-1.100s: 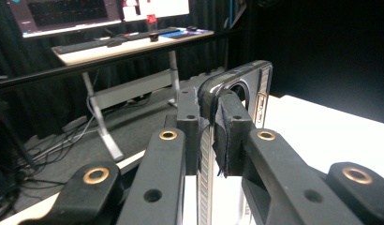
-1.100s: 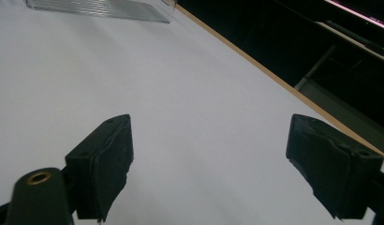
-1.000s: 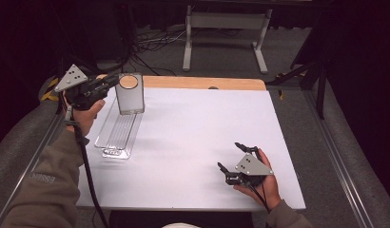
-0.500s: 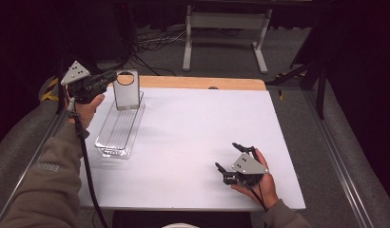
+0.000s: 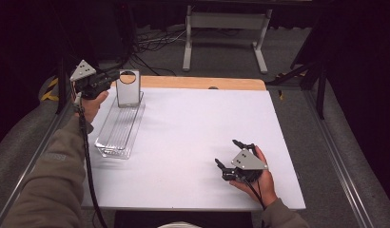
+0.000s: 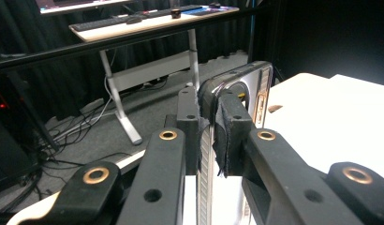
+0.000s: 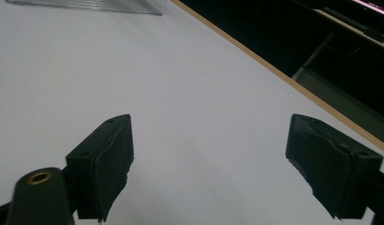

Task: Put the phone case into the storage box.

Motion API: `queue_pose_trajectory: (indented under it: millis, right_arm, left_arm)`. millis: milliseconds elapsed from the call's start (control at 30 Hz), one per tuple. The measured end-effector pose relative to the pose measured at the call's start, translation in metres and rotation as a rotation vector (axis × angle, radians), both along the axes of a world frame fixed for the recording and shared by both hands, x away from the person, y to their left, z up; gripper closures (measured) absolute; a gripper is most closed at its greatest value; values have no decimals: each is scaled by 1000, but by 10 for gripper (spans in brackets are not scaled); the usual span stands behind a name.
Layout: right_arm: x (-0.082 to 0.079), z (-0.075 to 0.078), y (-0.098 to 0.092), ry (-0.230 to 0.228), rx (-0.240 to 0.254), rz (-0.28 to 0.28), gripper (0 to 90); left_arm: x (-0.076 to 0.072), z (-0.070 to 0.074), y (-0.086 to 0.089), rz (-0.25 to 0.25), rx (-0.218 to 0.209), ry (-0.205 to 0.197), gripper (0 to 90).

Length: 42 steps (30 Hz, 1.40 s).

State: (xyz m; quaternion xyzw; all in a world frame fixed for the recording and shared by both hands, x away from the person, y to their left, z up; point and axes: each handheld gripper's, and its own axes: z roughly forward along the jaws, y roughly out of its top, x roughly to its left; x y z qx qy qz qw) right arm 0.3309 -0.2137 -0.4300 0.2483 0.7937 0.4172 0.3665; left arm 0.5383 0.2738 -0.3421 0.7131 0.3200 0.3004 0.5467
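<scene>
My left gripper [image 5: 112,77] has its fingers [image 6: 232,136] clamped on the edge of a flat metal plate with a round hole [image 5: 128,89] near its top. In the left gripper view the two padded tips press on either side of the plate's shiny ribbed rim, and the plate [image 6: 237,93] stands on edge between them. From the high view I see the plate held roughly upright at the far end of a clear plastic tray [image 5: 118,128]; whether its lower edge rests in the tray or hangs just above it I cannot tell from this angle. The tray lies lengthwise along the left side of the white table [image 5: 198,142], near the table's left edge. My left hand [image 5: 91,102] grips the tool body from below, the grey three-cornered plate on top and the cable running down along my sleeve.

My right gripper [image 5: 231,159] sits at the near right part of the table, well apart from the tray and the plate. Its fingers [image 7: 103,154] are spread wide with nothing between them; the right gripper view shows bare white table in the gap, and a corner of the tray [image 7: 87,5] far off at the top. My right hand [image 5: 259,178] cradles that tool low over the surface. A wooden strip [image 5: 202,83] runs along the table's far edge.
</scene>
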Motion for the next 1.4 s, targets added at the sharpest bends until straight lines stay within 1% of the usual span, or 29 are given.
queue_pose_trajectory:
  millis: [167,300,333,367,433,467,533,633,800,967,1000,1067,1167,1233,1267,1300,1333,1400]
  right_arm:
    - [0,-1,-4,9,3,-17,163]
    - [1,-2,-5,12,4,-26,163]
    - [1,-2,-5,15,7,-27,164]
    - [1,-2,-4,16,8,-27,166]
    - [1,-3,-3,21,8,-24,168]
    - [1,-3,-2,24,6,-25,168]
    - [2,-3,-1,23,2,-23,167]
    - [2,-3,2,23,-3,-15,168]
    - [1,-4,4,22,-12,-12,168]
    - [1,-3,3,17,-8,-17,167]
    - [1,-2,2,19,-7,-16,167]
    - [0,-2,2,20,-5,-14,168]
    - [-1,-2,3,22,-12,-5,167]
    - [-1,-2,3,23,-8,1,167]
    - [-1,-2,3,22,-4,6,167]
    - [-2,-2,3,19,-5,5,167]
    - [-2,-2,4,20,-3,5,167]
    - [-2,-1,4,21,0,7,167]
  left_arm:
    - [10,-10,-1,1,-1,15,816]
    - [15,-15,0,-8,-6,5,816]
    - [17,-16,0,-13,-2,8,816]
    - [18,-18,0,-14,-11,8,816]
    - [20,-21,2,-14,-8,16,815]
    - [21,-22,2,-16,-13,18,815]
    - [24,-25,3,-12,-17,12,815]
    - [26,-27,4,-4,-21,18,815]
    - [32,-32,2,-4,-3,21,815]
    - [36,-35,2,-4,-23,16,813]
    - [37,-35,2,-4,-20,20,812]
    - [37,-36,1,8,-19,9,809]
    - [38,-36,1,45,-2,3,798]
    - [39,-36,1,49,6,4,800]
    - [39,-36,1,58,16,-4,799]
    - [39,-36,0,57,17,-1,793]
    - [39,-36,1,63,21,-8,789]
    - [40,-36,1,62,17,-7,783]
